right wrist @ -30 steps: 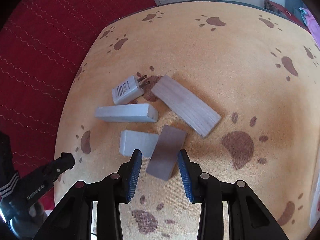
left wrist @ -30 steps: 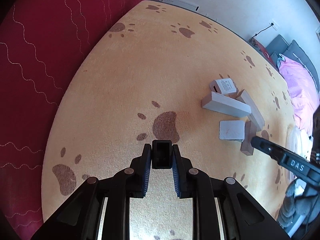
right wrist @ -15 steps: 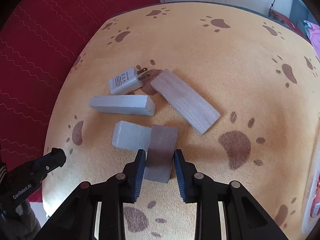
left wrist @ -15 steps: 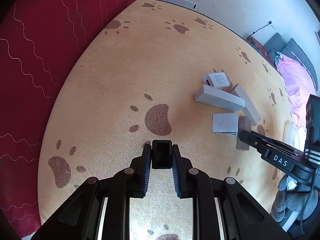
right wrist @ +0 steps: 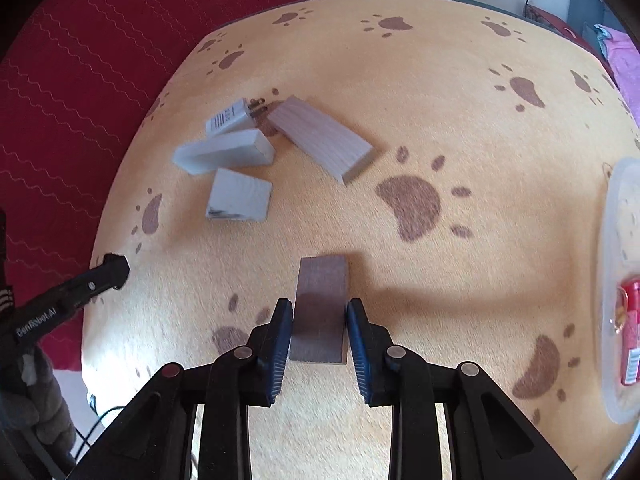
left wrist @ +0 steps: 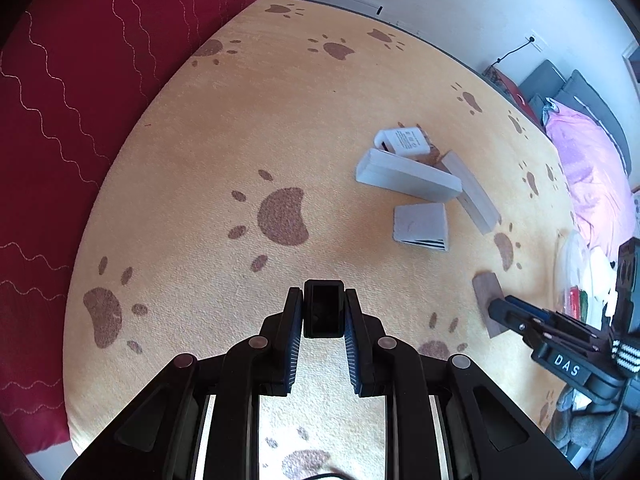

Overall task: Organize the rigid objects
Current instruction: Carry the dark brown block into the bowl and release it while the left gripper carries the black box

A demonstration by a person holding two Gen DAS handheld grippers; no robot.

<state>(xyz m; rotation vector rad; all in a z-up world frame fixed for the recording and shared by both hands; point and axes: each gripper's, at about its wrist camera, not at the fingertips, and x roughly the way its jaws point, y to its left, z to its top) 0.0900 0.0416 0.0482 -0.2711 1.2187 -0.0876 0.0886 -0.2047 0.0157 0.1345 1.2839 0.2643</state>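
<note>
Grippers above a paw-print rug — right gripper clamps a dark wooden block, lifted clear of three pale blocks; left gripper pinches a small black box.

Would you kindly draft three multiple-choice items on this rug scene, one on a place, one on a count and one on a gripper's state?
1. Where is the dark wooden block?
A. between the right gripper's fingers
B. on the white charger
C. in the clear plastic container

2. How many pale blocks lie by the charger?
A. one
B. three
C. five

3. What state is the left gripper in?
A. wide open and empty
B. shut on a small black block
C. shut on the charger

Answers: 1 A, the blue pads flank the block; 2 B, a long bar, a flat plank and a short block; 3 B, both pads press its sides.
</note>
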